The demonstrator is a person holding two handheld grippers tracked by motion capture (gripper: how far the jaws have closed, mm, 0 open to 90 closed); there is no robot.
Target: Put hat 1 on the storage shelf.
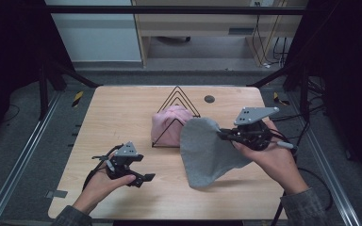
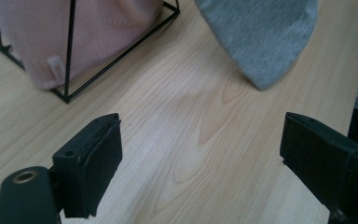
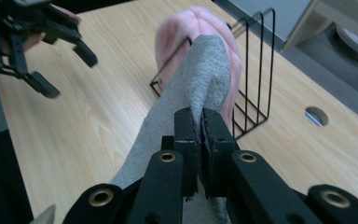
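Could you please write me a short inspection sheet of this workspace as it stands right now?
Surface: light wooden table, with a round cable hole near the far edge.
Job's things: grey cloth lifted, hanging; pink cloth in the black wire rack.
Clutter: nothing seen.
Grippers: right gripper shut on the grey cloth's edge; left gripper open, holding nothing, low over the table.
Cables: one trails from each gripper; more hang by the far desk.
Surroundings: black frame, grey floor, wooden desk behind.

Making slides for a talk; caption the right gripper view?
Right gripper shut on grey cloth, lifted before pink cloth in black wire rack.
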